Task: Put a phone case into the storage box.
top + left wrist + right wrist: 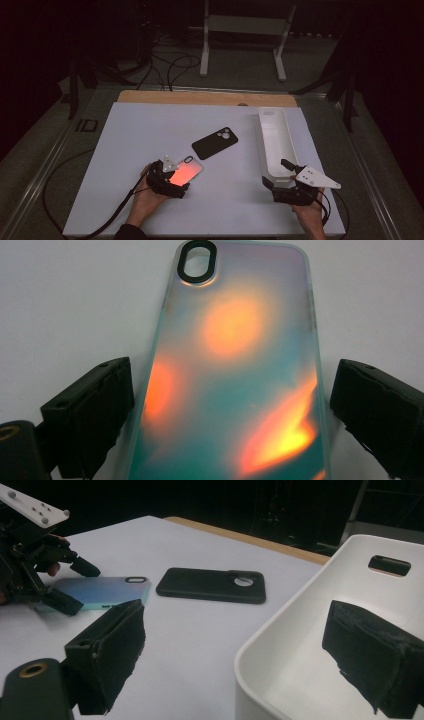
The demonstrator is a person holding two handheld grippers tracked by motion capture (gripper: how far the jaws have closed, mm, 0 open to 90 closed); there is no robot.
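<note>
Meanwhile my left gripper [227, 405] sat spread around the iridescent phone case [235, 375], flat on the white table [125, 150]. Just beyond lay a black case [215, 142]; my right gripper [240, 655] gaped astride the white bin's [275, 135] wall.

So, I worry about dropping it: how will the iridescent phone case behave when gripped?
The iridescent phone case looks thin and hollow, so probably light and slightly flexible. Its glossy surface may slip between the left gripper's open jaws. Lying flat, it should slide, not roll.
</note>
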